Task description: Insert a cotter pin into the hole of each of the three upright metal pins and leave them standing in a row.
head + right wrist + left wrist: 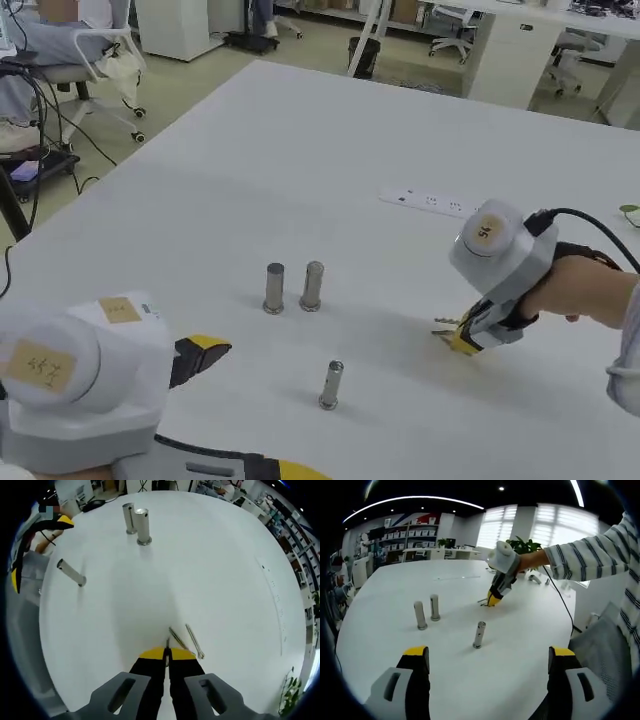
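Observation:
Three upright metal pins stand on the white table [300, 170]: two close together [275, 289] [313, 286] and a third [332, 385] nearer to me. The left gripper view shows them as a pair [420, 615] [435, 607] and a single [479, 635]. My left gripper [488, 655] hovers open in front of them, with nothing between its jaws. Over at the right, my right gripper [167, 652] is low on the table and shut on a thin cotter pin [167, 644]. Two more cotter pins [177, 637] [194, 641] lie just ahead of its tips.
A white power strip [430, 202] lies flat behind the right gripper. Chairs and desks stand beyond the table's far edge. A cable [590, 225] trails from the right gripper.

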Demonstrator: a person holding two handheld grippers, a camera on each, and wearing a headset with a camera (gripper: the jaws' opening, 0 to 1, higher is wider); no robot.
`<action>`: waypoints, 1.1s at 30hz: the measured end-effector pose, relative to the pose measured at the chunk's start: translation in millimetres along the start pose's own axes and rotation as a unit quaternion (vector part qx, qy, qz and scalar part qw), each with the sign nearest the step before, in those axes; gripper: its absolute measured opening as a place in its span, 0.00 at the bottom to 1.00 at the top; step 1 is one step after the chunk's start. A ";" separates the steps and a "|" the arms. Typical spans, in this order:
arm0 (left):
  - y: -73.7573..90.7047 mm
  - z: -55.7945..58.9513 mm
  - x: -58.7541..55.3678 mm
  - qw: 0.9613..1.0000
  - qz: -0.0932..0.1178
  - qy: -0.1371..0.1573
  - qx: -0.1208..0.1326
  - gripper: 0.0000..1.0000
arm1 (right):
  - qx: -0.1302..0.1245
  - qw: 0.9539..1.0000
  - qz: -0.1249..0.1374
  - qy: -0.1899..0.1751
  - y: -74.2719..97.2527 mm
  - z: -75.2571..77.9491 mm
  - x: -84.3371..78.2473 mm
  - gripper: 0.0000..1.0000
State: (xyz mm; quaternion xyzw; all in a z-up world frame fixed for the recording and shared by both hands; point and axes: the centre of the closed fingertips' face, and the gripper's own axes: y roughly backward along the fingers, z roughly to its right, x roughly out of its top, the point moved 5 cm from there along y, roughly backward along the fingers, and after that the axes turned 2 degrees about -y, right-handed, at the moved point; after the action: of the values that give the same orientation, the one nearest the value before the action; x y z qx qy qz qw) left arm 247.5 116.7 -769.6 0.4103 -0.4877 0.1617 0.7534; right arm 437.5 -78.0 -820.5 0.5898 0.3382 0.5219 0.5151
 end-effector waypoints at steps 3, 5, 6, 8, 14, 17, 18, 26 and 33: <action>-0.3 -0.2 2.7 1.000 0.005 -0.002 0.003 0.99 | 0.007 1.000 -0.006 0.007 0.2 -1.9 -2.6 0.02; -0.6 0.7 4.0 1.000 0.006 -0.001 0.001 0.99 | 0.009 1.000 -0.007 0.007 0.8 -2.0 -5.4 0.02; -0.7 -0.1 5.6 1.000 0.010 -0.002 0.006 0.99 | 0.009 1.000 -0.007 0.006 2.0 -1.6 -7.3 0.01; -0.3 -1.6 7.3 1.000 0.013 -0.001 0.013 0.99 | 0.007 1.000 -0.001 0.003 4.6 -0.6 -8.8 0.01; 0.5 -1.9 9.6 1.000 0.014 -0.005 0.017 0.99 | 0.001 1.000 0.025 0.006 20.2 -3.5 -11.3 0.01; -1.0 -2.7 9.8 1.000 0.011 -0.005 0.020 0.98 | -0.003 0.999 0.039 0.013 26.4 -8.1 -12.3 0.01; -1.3 -2.5 10.0 1.000 0.011 -0.005 0.020 0.98 | -0.003 0.999 0.043 0.012 27.9 -8.8 -12.9 0.01; -5.2 1.4 15.1 1.000 0.010 -0.008 0.007 0.93 | -0.016 0.997 0.079 0.018 43.5 -23.4 -21.8 0.01; -8.6 3.4 17.5 1.000 0.006 -0.009 -0.001 0.87 | -0.023 0.993 0.114 0.015 54.5 -36.7 -22.1 0.01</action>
State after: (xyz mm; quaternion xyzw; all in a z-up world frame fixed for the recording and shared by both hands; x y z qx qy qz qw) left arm 259.3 106.1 -757.7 0.4080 -0.4968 0.1621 0.7487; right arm 389.5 -102.4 -776.8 0.6049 0.2643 0.5937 0.4603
